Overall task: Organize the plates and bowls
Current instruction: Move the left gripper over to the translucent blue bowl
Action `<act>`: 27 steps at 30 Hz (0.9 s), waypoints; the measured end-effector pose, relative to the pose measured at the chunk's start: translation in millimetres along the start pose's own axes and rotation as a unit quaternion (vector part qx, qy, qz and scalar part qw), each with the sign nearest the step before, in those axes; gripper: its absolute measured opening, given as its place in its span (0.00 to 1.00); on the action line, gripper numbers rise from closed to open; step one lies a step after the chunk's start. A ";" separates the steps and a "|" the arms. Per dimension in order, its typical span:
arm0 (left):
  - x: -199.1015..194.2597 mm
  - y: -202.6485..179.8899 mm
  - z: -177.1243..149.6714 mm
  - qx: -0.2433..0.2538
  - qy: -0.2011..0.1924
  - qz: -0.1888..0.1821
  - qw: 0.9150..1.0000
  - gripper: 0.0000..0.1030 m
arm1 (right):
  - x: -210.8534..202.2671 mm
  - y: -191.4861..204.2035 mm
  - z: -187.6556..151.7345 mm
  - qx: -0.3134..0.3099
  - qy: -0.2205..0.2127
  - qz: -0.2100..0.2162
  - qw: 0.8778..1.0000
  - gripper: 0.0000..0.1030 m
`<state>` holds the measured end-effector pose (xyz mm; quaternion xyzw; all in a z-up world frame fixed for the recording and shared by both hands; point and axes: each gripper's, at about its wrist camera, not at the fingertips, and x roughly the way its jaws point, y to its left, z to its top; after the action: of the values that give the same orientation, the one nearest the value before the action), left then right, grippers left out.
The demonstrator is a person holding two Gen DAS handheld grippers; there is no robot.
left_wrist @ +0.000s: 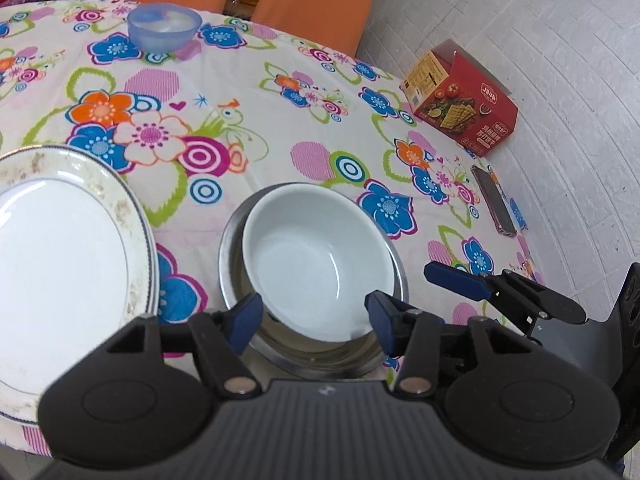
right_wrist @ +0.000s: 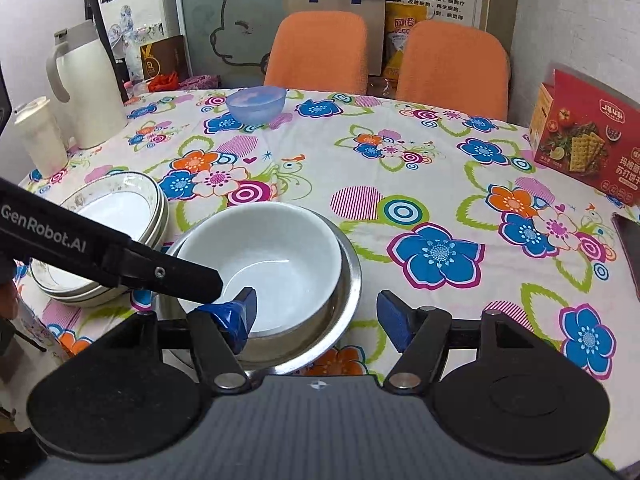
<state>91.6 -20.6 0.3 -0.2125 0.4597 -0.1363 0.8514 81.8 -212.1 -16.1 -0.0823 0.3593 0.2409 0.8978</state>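
both wrist views look down closely, sharing the white bowl point(left_wrist: 312, 256).

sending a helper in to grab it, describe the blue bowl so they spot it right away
Start at the round table with the flowered cloth and look to its far edge, just before the two orange chairs. The blue bowl stands alone there. It is small and translucent, unlike the white bowl nested in a metal one nearer the front.

Floral-clothed table point(right_wrist: 400, 168) carries steel bowl point(right_wrist: 348, 280), plates point(right_wrist: 120, 200), blue bowl point(right_wrist: 256, 104), cracker box point(right_wrist: 588, 140).
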 end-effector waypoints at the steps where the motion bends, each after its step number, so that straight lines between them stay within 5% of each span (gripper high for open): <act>1: -1.7 -0.4 0.8 0.001 -0.003 0.000 1.000 0.48 | -0.5 -0.8 0.2 0.003 -0.002 -0.001 1.000 0.51; 27: -27.9 24.2 40.8 0.011 -0.065 0.053 0.996 0.54 | 28.5 10.1 50.8 -0.014 -0.008 0.024 1.000 0.53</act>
<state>111.7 22.1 28.6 -0.1873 0.4122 -0.0818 0.8878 125.5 -176.4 1.6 -0.0846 0.3508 0.2679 0.8933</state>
